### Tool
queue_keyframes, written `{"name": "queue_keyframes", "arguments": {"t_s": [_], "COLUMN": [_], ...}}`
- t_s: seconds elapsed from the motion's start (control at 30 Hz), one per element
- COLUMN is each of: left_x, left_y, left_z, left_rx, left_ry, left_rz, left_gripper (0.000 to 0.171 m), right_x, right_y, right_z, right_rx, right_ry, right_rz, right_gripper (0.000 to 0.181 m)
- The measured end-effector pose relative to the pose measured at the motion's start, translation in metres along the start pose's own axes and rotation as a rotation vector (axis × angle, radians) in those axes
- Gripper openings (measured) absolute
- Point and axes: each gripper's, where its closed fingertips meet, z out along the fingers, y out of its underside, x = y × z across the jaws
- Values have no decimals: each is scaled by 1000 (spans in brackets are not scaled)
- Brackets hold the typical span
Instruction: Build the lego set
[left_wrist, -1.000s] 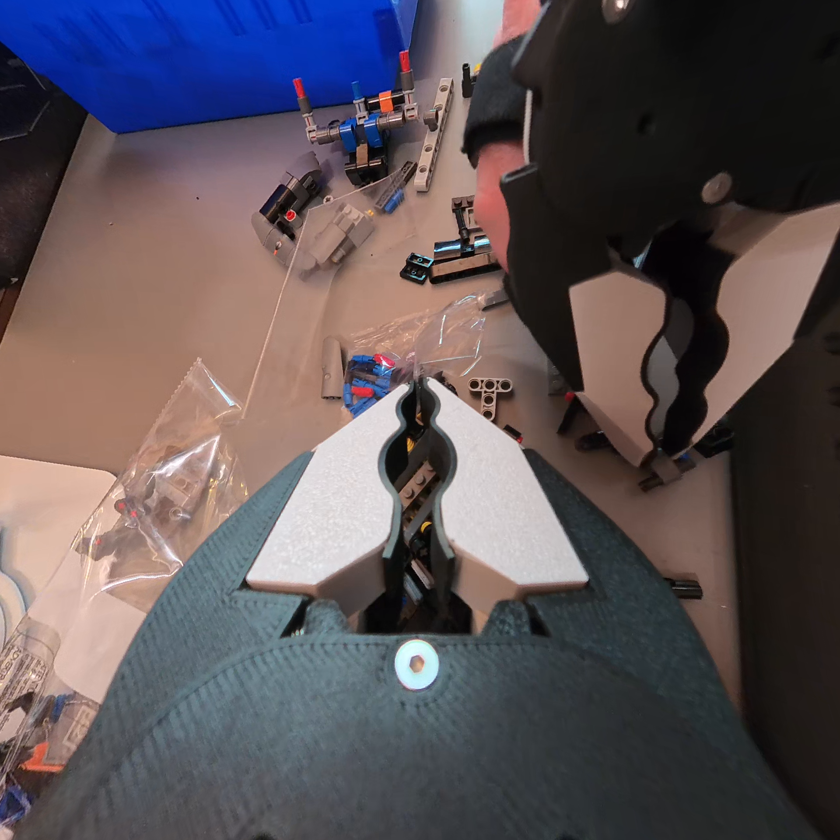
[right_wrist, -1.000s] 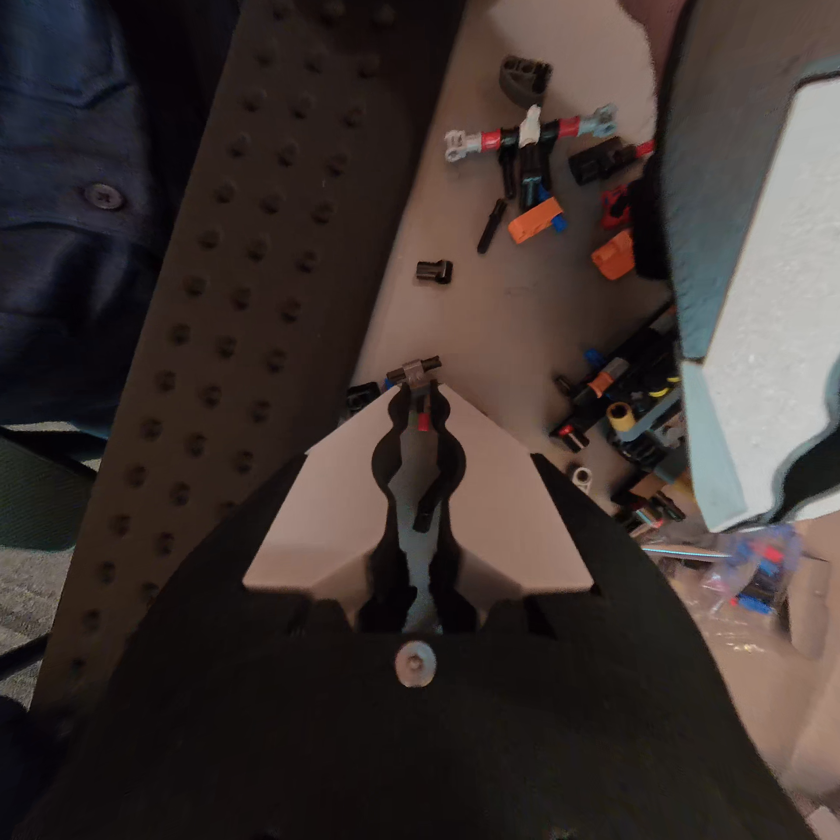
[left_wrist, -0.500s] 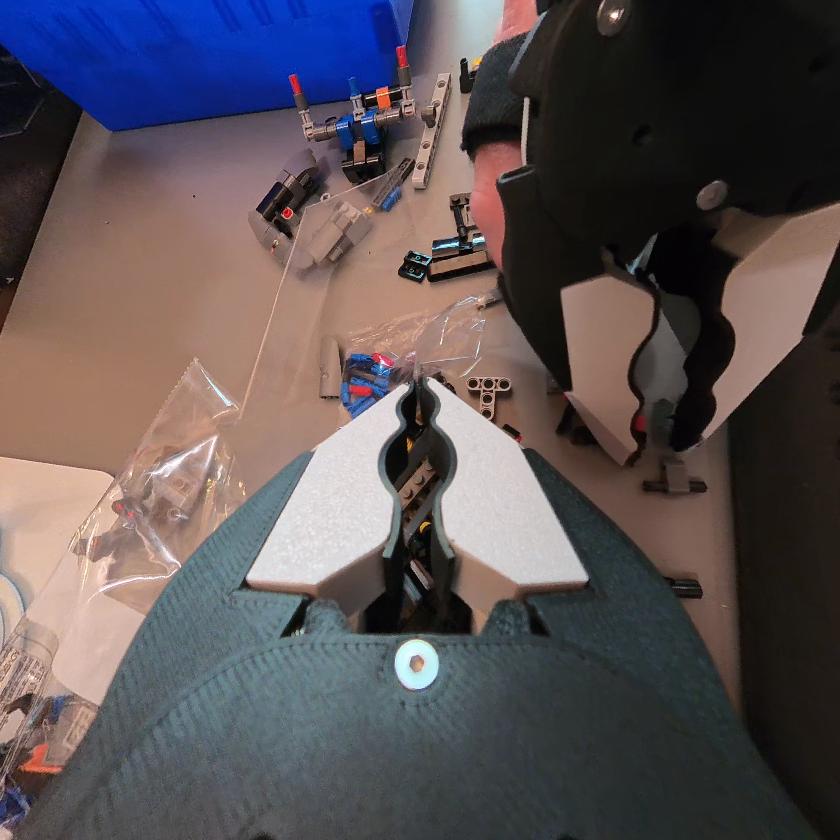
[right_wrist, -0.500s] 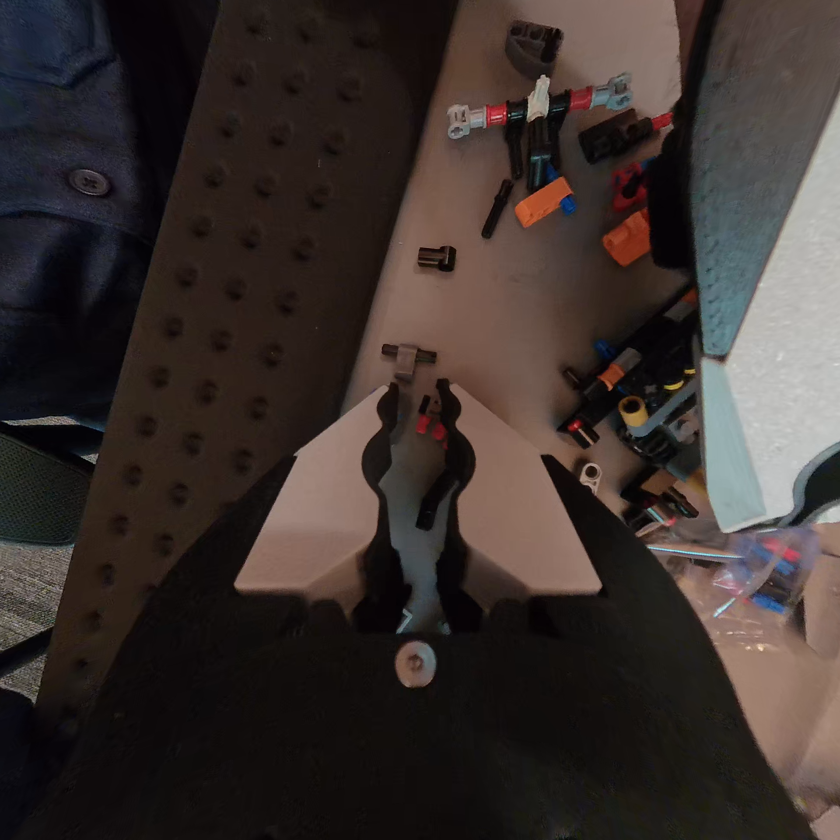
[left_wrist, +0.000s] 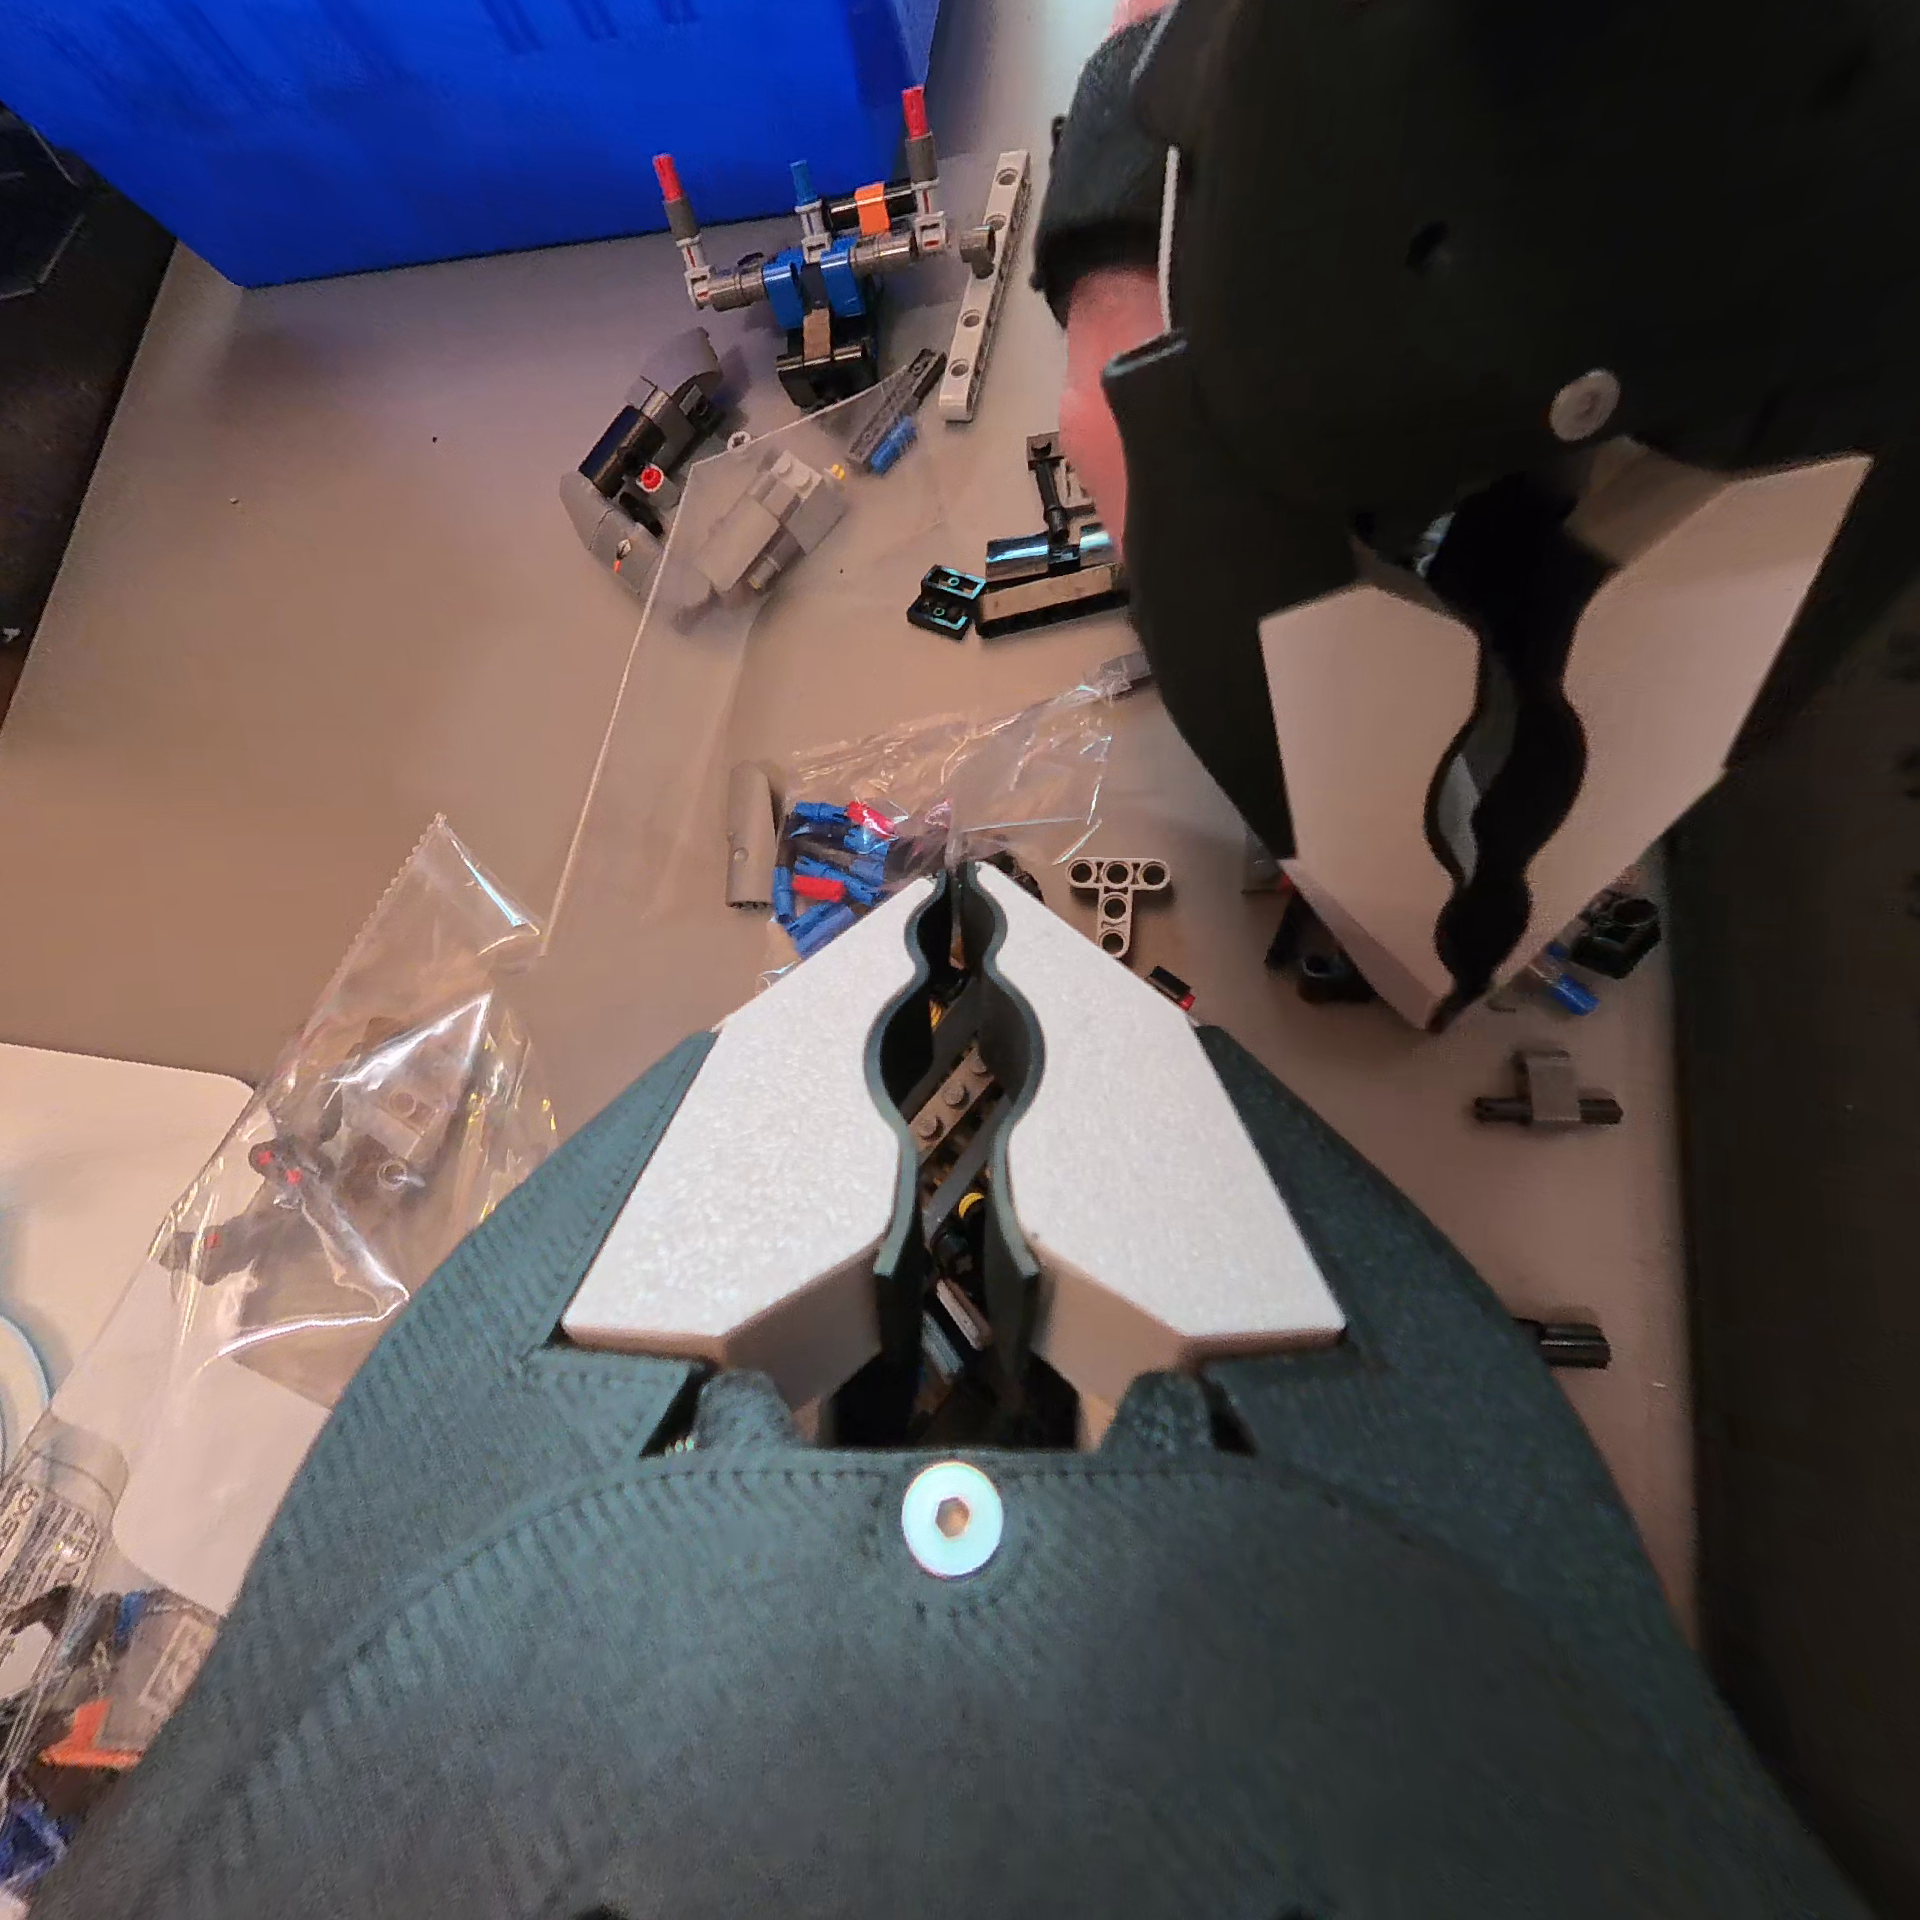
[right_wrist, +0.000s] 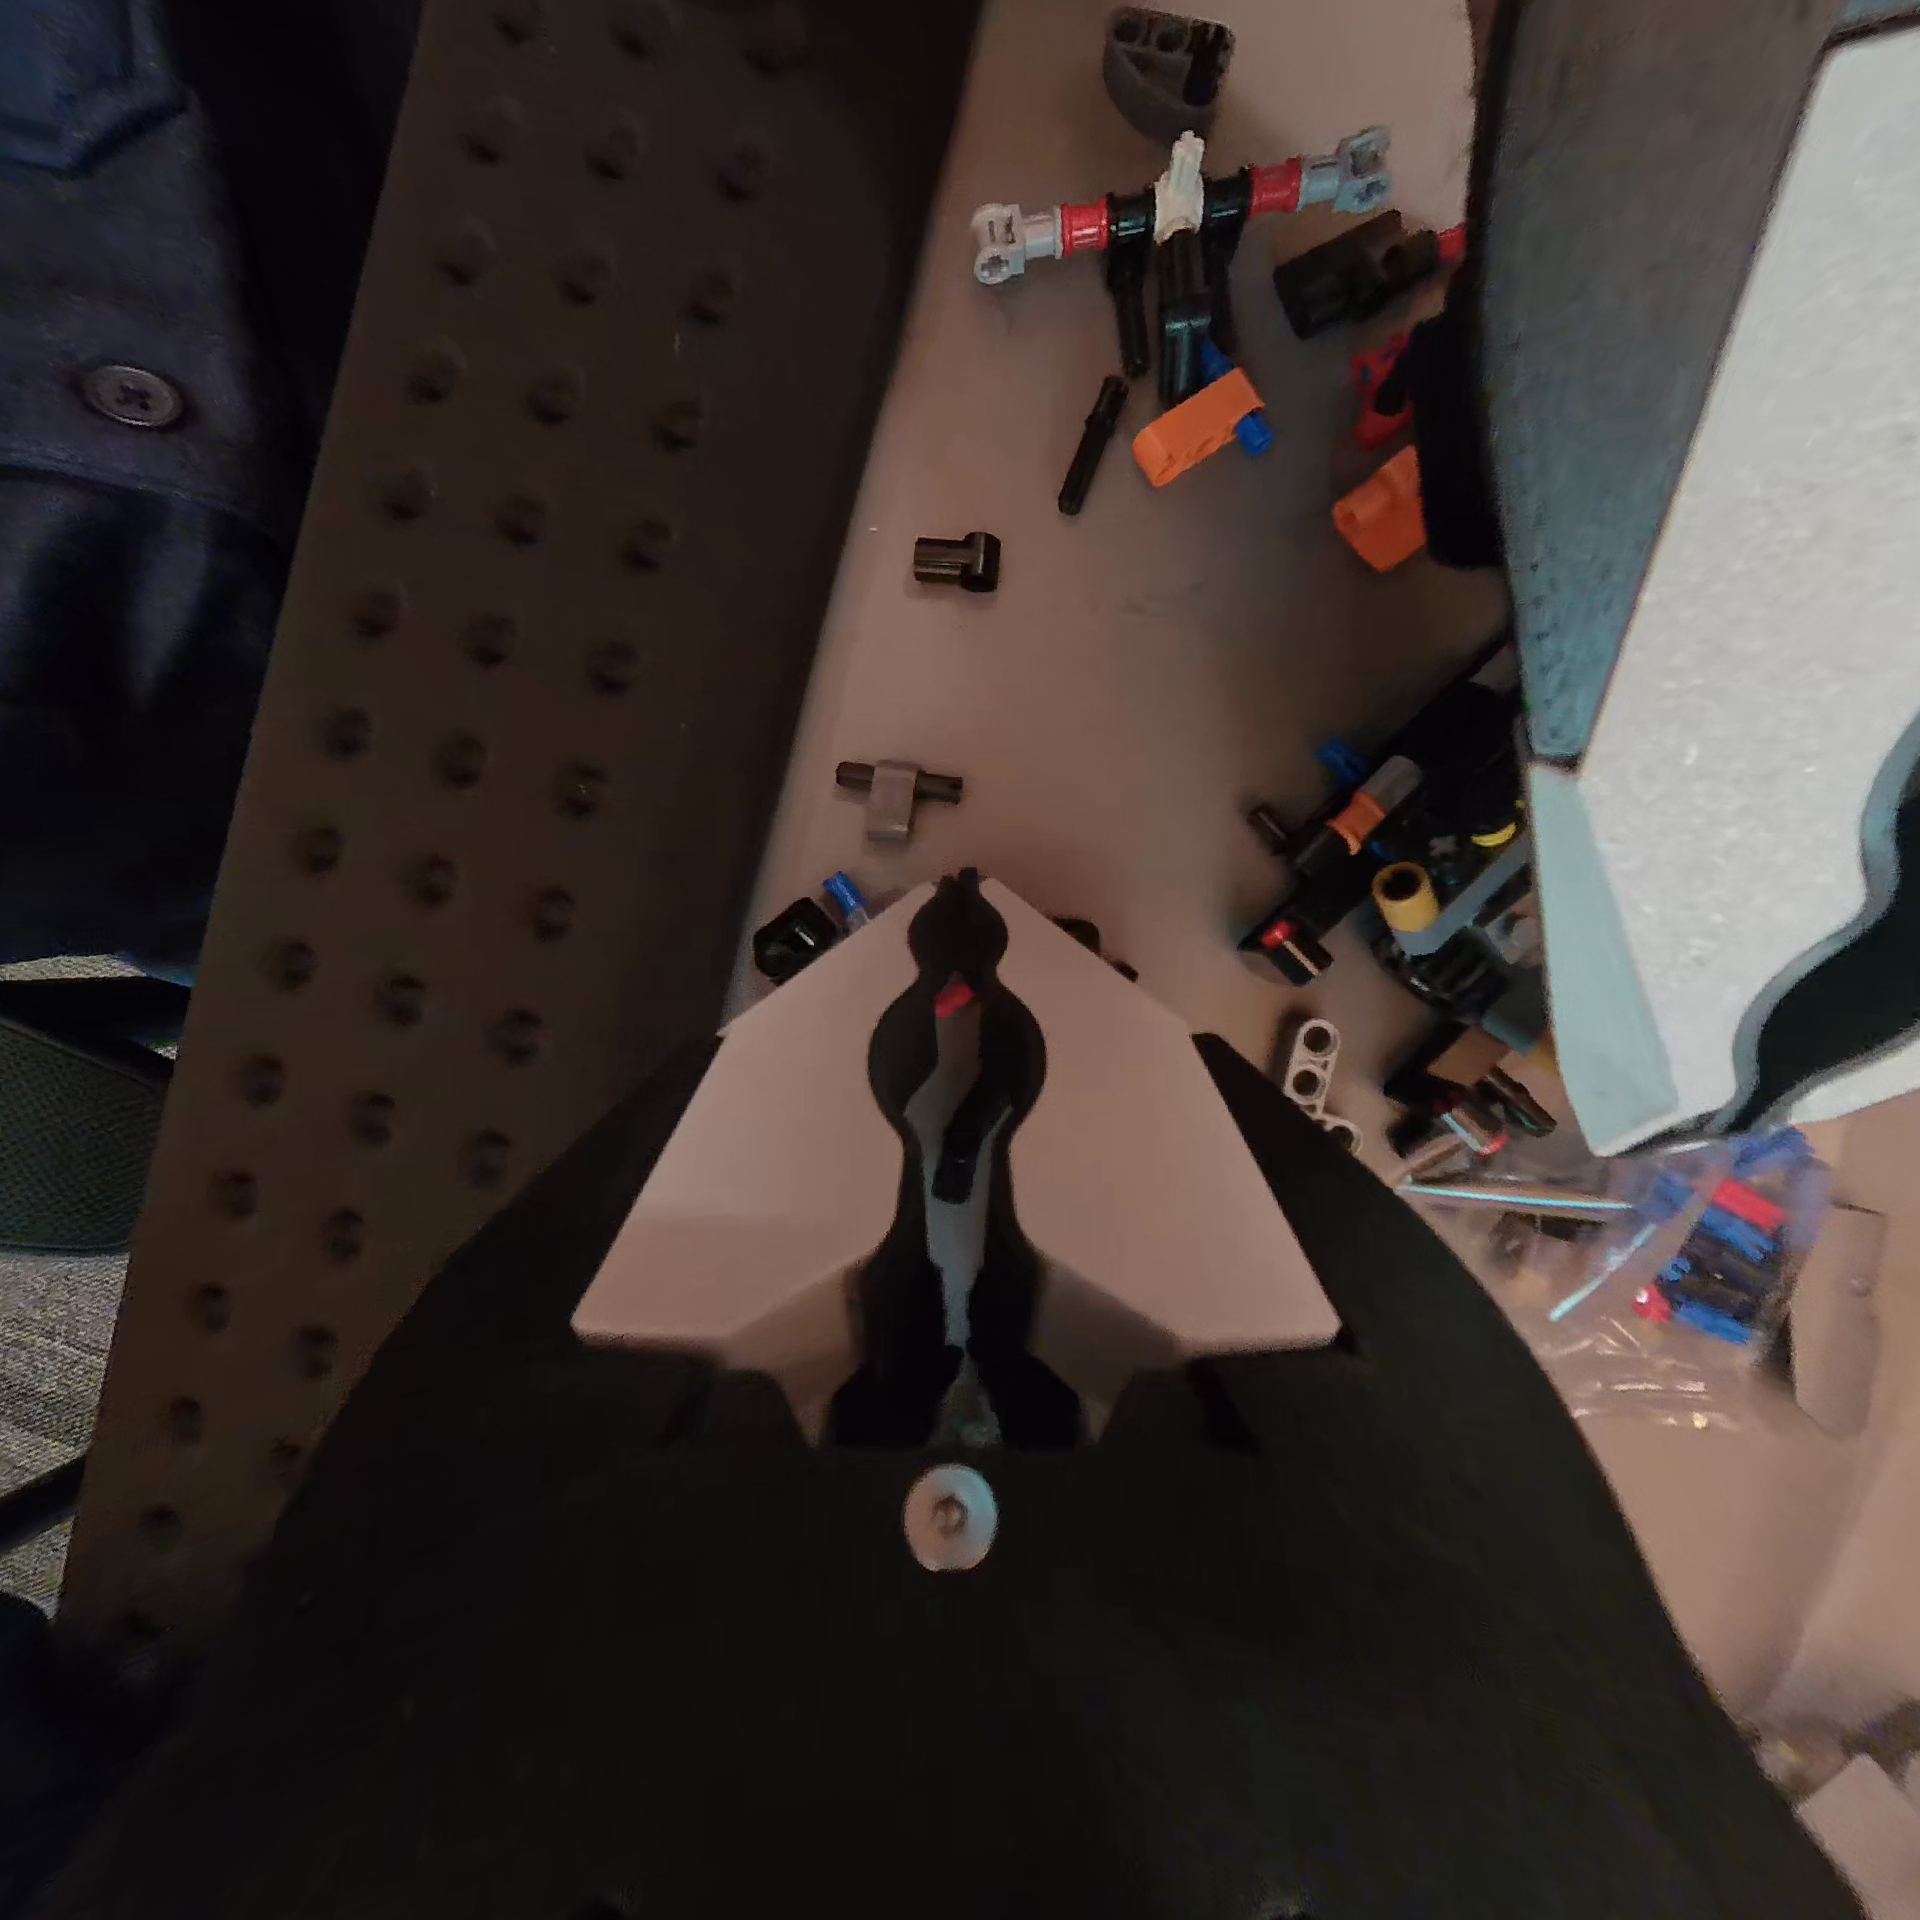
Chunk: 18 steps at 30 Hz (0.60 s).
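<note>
Lego pieces lie scattered over the grey counter (left_wrist: 260, 644), loose or in clear bags (left_wrist: 343, 1122). Left hand-held gripper (left_wrist: 961, 883) is clenched on a dark studded lego assembly (left_wrist: 951, 1101) seen between its fingers. Right hand-held gripper (right_wrist: 966, 883) has its tips pressed together at the counter's studded black edge strip (right_wrist: 499, 644), with a small red-and-black pin (right_wrist: 956, 1000) caught just behind them; whether it truly grips it, I cannot tell. Just beyond the tips rests a grey connector with a black axle (right_wrist: 896, 795), apart from them
</note>
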Motion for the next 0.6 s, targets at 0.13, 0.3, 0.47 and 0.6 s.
{"name": "queue_keyframes", "arguments": {"t_s": [0.13,0.3,0.47,0.6], "left_x": [0,-1,-7,-12], "left_y": [0,-1,0,2], "left_z": [-1,-2,-4,-4], "left_rx": [2,6,21,41], "left_ry": [-2,-4,-8,6], "left_rz": [-1,-6,-47,-97], "left_gripper": [0,0,0,0], "right_x": [7,22,58,85], "right_y": [-5,-28,-27,-5], "right_z": [-8,-43,-101,-131], "right_rx": [40,213,389,447], "right_ry": [32,179,418,531], "right_rz": [16,-32,42,180], "right_gripper": [0,0,0,0]}}
